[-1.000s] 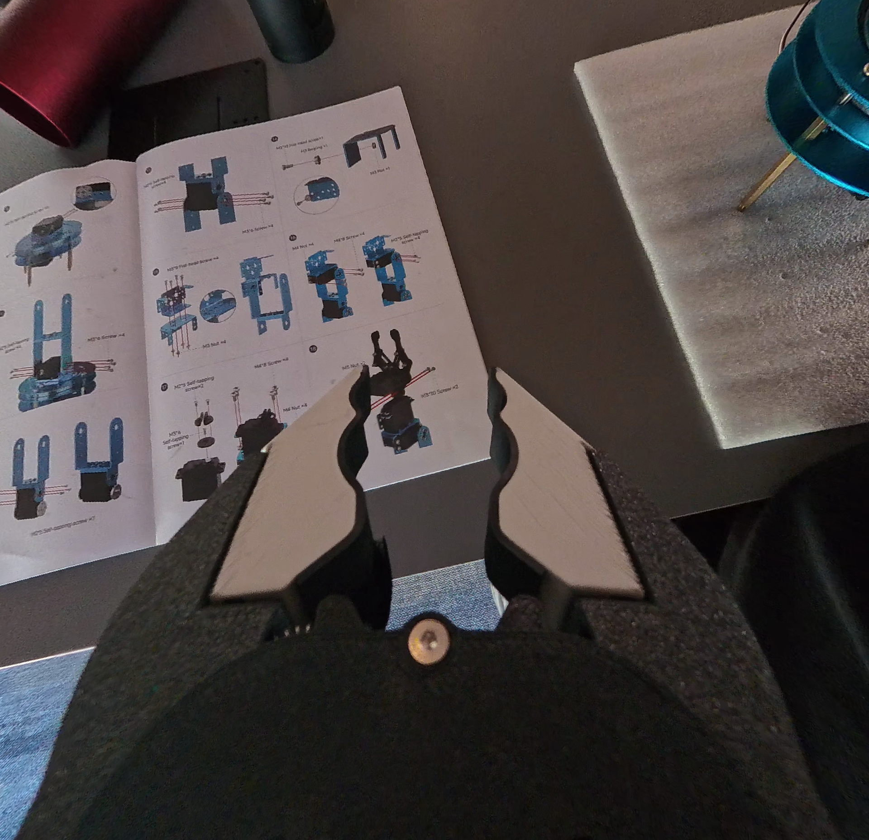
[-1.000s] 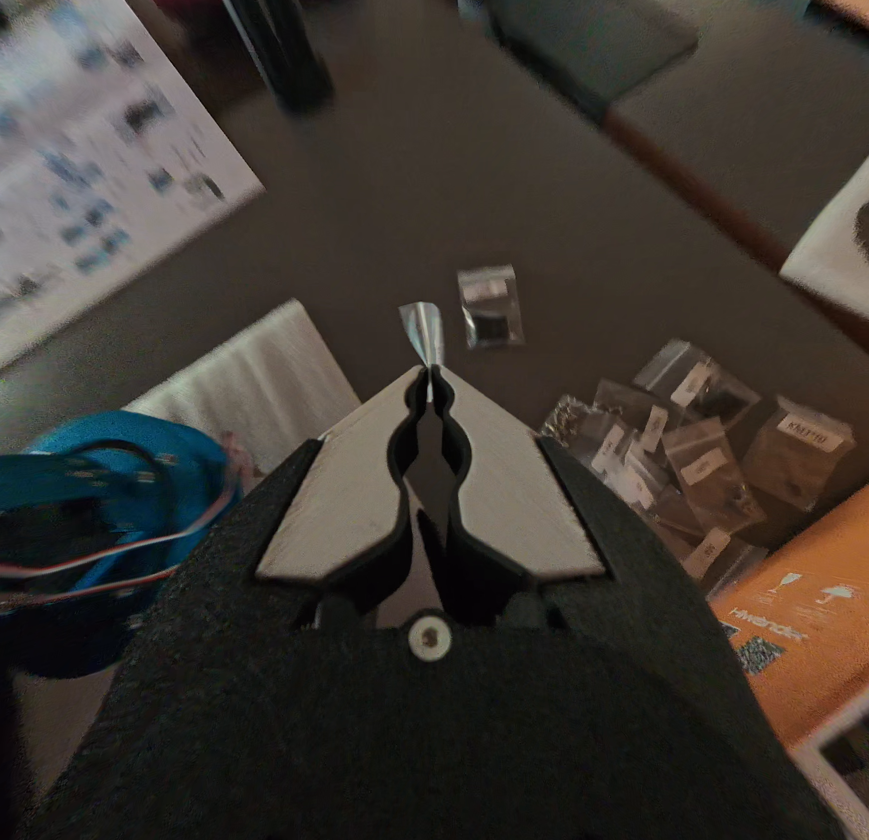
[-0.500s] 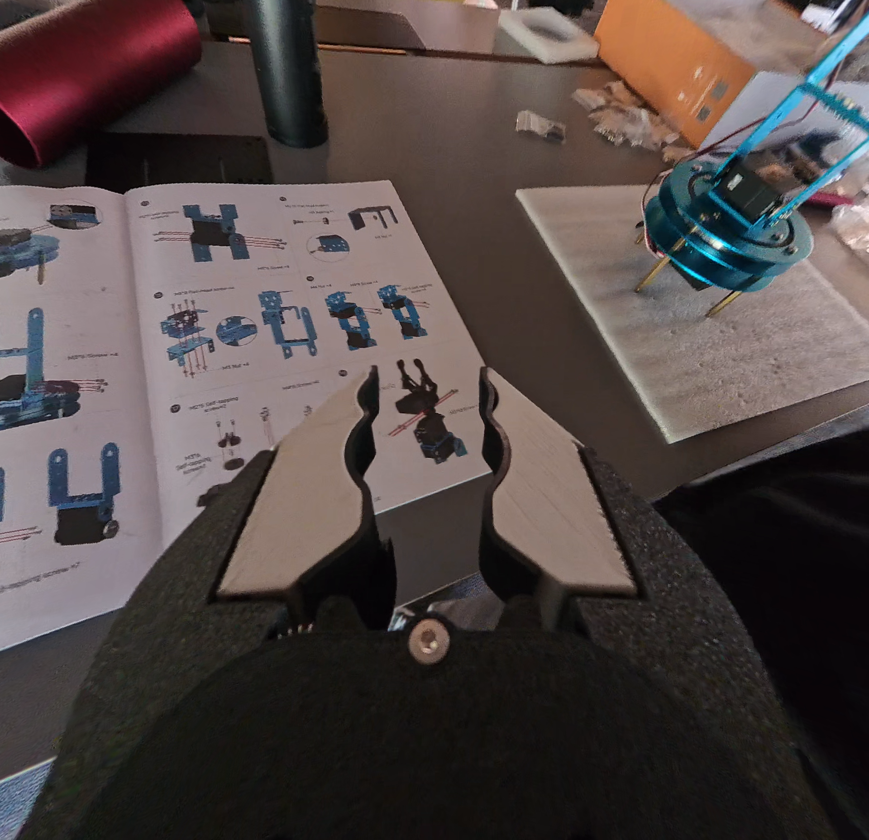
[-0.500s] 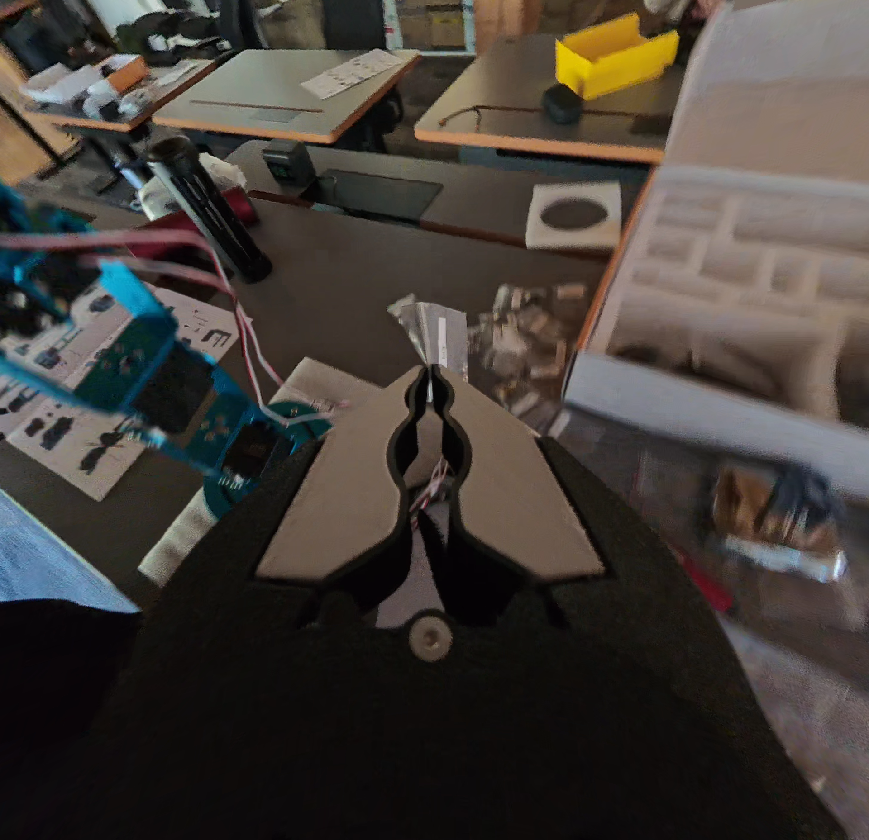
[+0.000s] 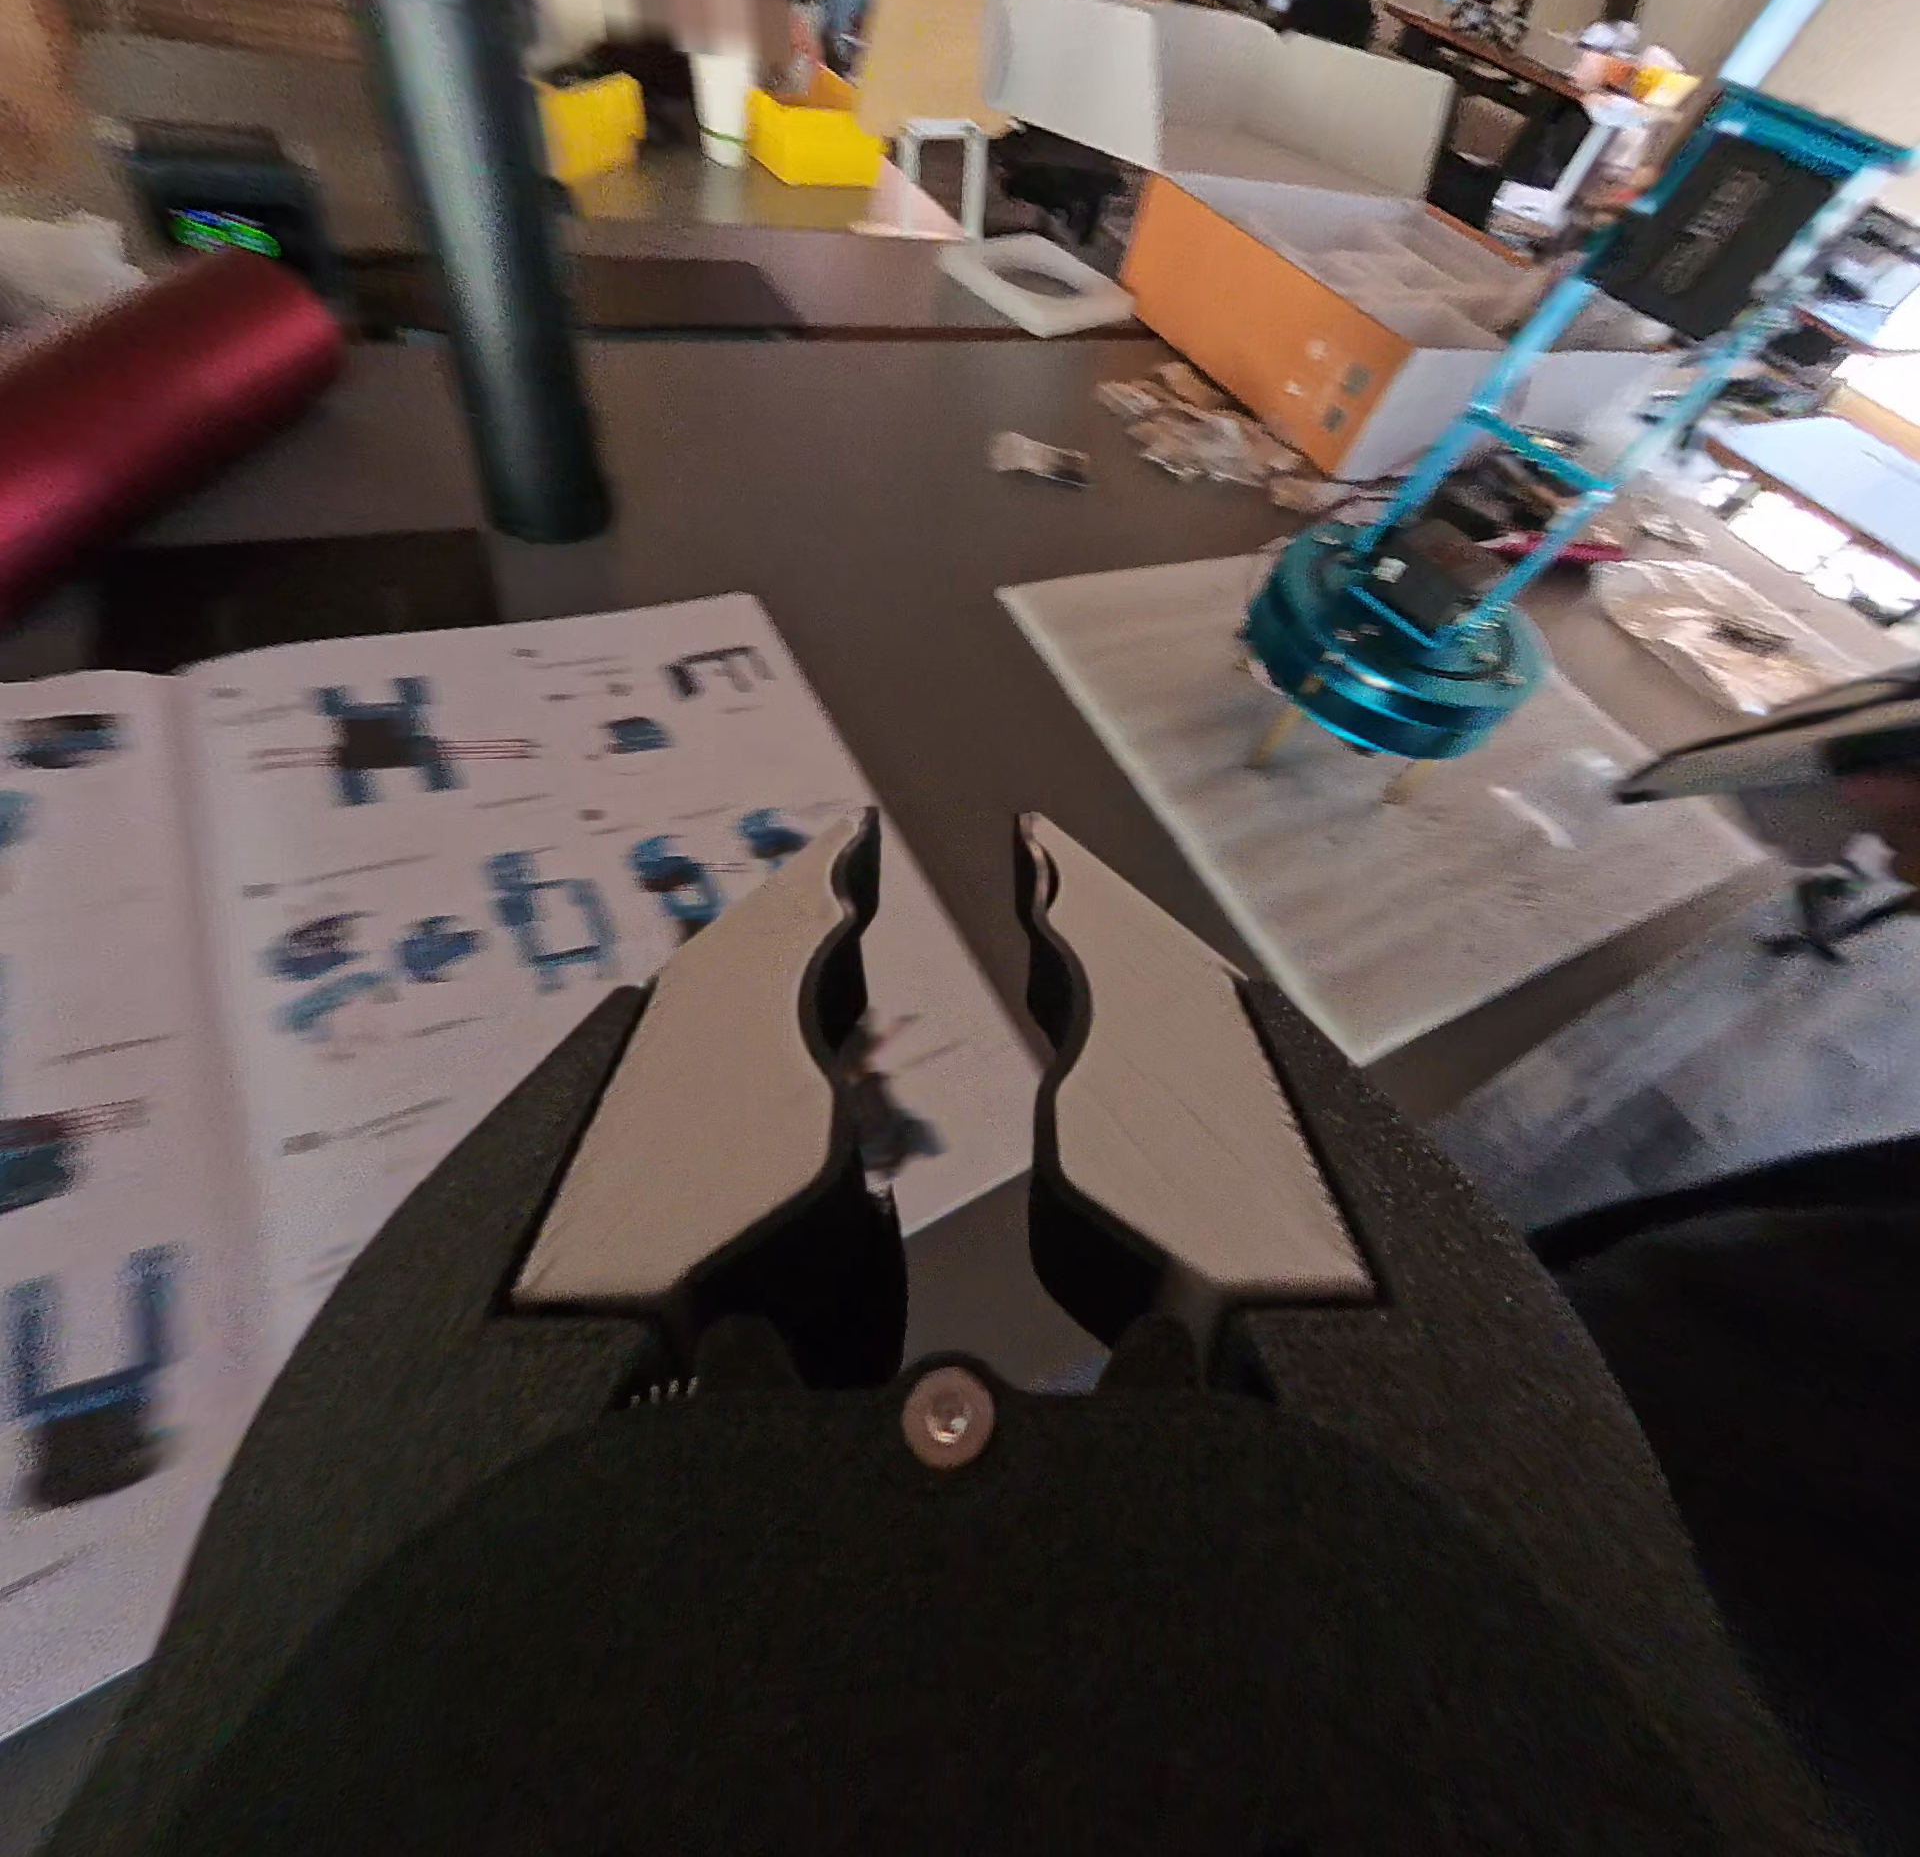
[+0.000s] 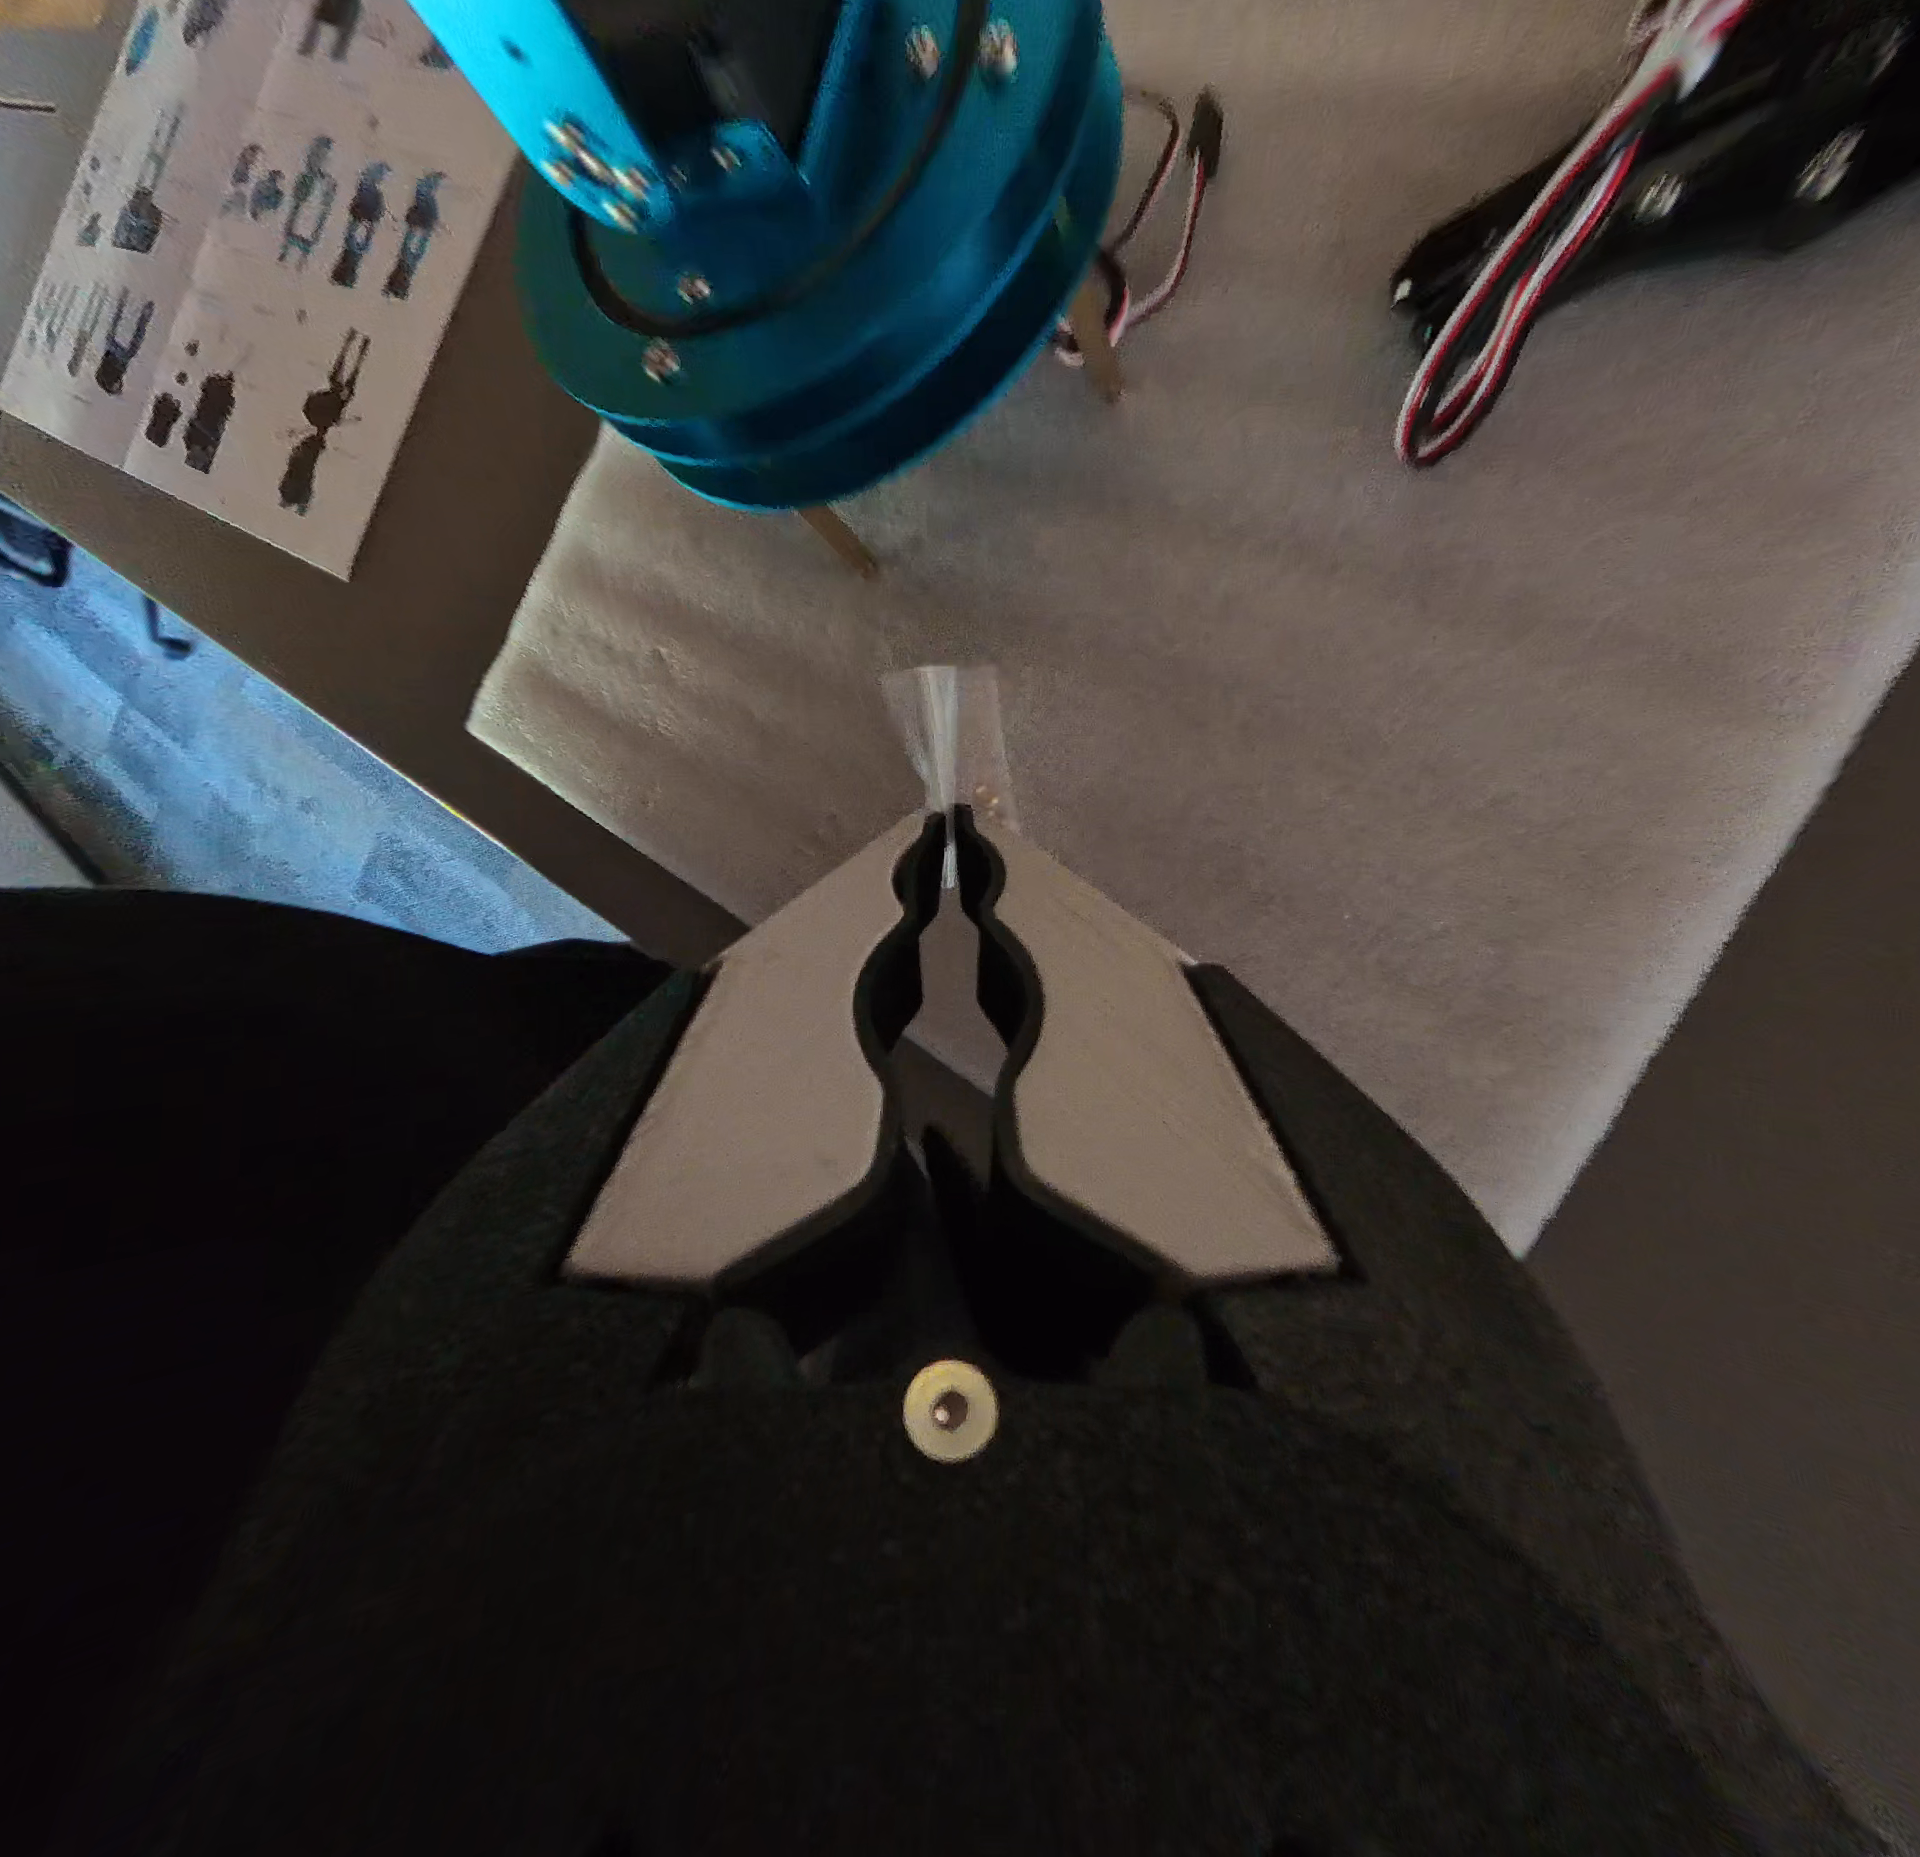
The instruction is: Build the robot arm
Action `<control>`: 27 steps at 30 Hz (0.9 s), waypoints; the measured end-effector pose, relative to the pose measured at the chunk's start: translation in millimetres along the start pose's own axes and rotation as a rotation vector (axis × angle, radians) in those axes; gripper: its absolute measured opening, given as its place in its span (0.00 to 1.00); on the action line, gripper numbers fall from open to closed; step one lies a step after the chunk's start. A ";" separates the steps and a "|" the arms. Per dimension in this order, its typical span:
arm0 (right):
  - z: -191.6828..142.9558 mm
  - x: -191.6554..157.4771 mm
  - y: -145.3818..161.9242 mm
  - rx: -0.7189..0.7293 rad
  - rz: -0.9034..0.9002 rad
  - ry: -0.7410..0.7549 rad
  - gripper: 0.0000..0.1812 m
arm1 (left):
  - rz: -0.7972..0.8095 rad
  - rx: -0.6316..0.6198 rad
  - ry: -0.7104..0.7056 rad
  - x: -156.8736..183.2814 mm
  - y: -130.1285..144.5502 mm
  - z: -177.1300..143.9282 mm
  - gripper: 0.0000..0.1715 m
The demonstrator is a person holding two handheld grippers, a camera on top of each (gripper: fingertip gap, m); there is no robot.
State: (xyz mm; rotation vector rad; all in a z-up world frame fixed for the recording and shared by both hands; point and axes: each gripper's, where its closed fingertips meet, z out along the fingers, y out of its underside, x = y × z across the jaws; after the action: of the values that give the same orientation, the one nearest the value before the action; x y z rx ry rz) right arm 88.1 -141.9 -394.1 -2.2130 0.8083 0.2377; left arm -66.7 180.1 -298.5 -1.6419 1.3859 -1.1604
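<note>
Dark table (image 5: 883, 519): grey-brown top, carrying everything; the white foam mat is the landmark from here on.
Foam mat (image 6: 1299, 685): white, pebbled sheet lying flat on the table, one corner close to the table's near edge.
Instruction booklet (image 5: 395, 872): open and flat, well to the left of the mat, pages full of blue and black part drawings, blurred in the left wrist view.
Orange box (image 5: 1257, 321): open, beyond the mat's far side, with a scatter of small clear packets (image 5: 1195, 441) on the table between it and the mat.
Blue round base (image 6: 821, 280): stacked blue discs on thin brass legs, standing on the mat near its left edge; blue struts rise from it with a black block at the top.
Black part with wires (image 6: 1662, 176): lies on the mat's far right part, red, white and black leads looping off it.
Left gripper (image 5: 945, 831): fingers apart with a clear gap, nothing between them; it hovers over the booklet's right page, left of the mat.
Right gripper (image 6: 948, 818): tips pinched together on a small clear bag, above the mat's near part.
Small clear bag (image 6: 945, 727): sticks out past the closed tips, just short of the blue base; tiny brass-coloured bits show at its lower edge.
</note>
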 end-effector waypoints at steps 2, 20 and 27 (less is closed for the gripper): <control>8.6 11.1 10.6 -0.031 0.027 -0.008 0.05 | -0.033 -0.034 0.086 43.0 8.4 19.8 0.14; -8.7 11.6 12.5 -0.029 -0.105 -0.336 0.04 | -0.075 -0.406 0.407 279.8 115.8 147.5 0.16; 2.4 -38.4 26.6 -0.059 -0.481 -0.334 0.18 | -0.101 -0.430 0.338 254.4 121.6 141.9 0.18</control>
State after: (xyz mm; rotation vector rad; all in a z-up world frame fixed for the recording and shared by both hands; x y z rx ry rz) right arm 41.8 -135.6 -396.3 -2.2637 0.0825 0.3808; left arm 28.8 -99.1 -410.6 -1.8860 1.8887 -1.3083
